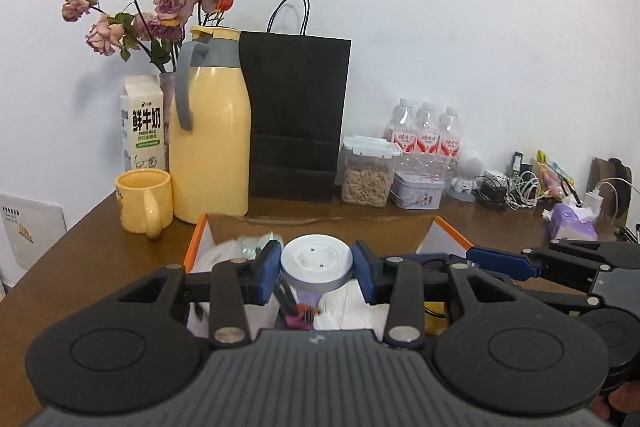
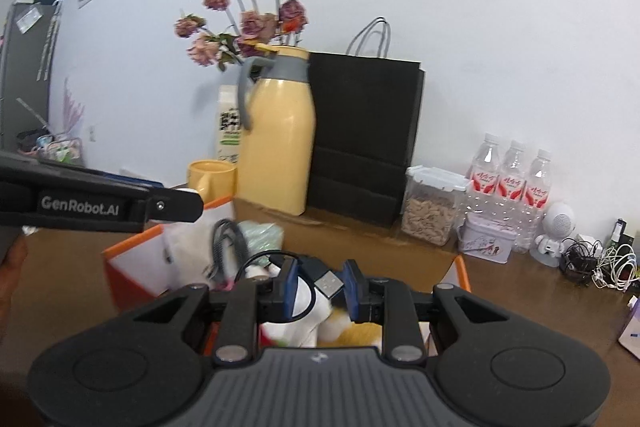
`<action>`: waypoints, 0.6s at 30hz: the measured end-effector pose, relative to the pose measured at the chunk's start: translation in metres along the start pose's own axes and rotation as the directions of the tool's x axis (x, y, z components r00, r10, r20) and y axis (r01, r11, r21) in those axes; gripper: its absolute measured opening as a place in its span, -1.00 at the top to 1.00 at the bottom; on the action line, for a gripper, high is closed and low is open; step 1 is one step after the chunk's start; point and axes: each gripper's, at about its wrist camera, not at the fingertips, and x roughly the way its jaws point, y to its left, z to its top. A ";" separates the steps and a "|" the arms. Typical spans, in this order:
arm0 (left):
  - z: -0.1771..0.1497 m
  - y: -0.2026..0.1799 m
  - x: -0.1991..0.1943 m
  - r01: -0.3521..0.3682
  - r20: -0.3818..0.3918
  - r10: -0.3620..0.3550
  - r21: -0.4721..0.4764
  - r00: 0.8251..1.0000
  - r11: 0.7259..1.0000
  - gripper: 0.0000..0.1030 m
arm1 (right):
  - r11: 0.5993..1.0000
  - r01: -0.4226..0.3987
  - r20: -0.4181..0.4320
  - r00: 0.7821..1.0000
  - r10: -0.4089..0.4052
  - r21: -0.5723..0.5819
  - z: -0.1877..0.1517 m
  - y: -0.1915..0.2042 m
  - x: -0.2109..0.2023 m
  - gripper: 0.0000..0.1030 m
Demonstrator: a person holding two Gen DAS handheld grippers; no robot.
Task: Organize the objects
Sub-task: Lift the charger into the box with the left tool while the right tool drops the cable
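While our left tongs [image 1: 316, 269] clamp the rigid round cap [image 1: 317, 259] above the orange box [image 1: 191, 247], our right tongs [image 2: 322, 285] pinch a floppy USB cable [image 2: 329, 283] by its stiff plug.

- I see a plain white wall [image 1: 440, 7] behind a brown wooden table [image 1: 80, 259].
- Far left, I spot a grey cabinet [image 2: 24, 67].
- Light is soft, even.
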 end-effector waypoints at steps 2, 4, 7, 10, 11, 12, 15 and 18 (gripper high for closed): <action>0.002 -0.002 0.010 -0.008 0.003 0.008 -0.002 1.000 1.000 0.22 | 1.000 0.014 -0.002 1.000 -0.014 0.016 0.004 -0.006 0.012 0.55; 0.003 -0.004 0.022 -0.019 0.004 0.019 -0.006 1.000 1.000 0.22 | 0.999 0.025 -0.001 1.000 -0.025 0.031 0.007 -0.011 0.023 0.55; 0.004 -0.006 0.039 -0.033 0.000 0.033 -0.005 0.999 0.999 0.22 | 0.998 0.043 -0.007 0.999 -0.043 0.040 0.010 -0.016 0.039 0.55; 0.004 -0.008 0.055 -0.047 -0.005 0.047 0.007 0.999 0.999 0.21 | 0.998 0.056 -0.017 0.998 -0.055 0.043 0.010 -0.021 0.055 0.55; 0.004 -0.009 0.060 -0.054 -0.006 0.054 0.012 0.999 0.998 0.21 | 0.997 0.061 -0.019 0.998 -0.060 0.046 0.010 -0.023 0.060 0.55; 0.003 -0.009 0.064 -0.063 -0.006 0.063 0.014 0.998 0.998 0.18 | 0.997 0.066 -0.022 0.998 -0.064 0.049 0.009 -0.025 0.064 0.54; 0.000 -0.004 0.072 -0.100 0.004 0.100 0.015 0.995 0.995 -0.61 | 0.994 0.081 -0.042 0.996 -0.078 0.067 0.002 -0.035 0.072 0.48; -0.002 0.005 0.072 -0.133 0.022 0.133 0.000 0.991 0.991 -1.00 | 0.990 0.102 -0.059 0.994 -0.096 0.103 -0.004 -0.045 0.073 -0.15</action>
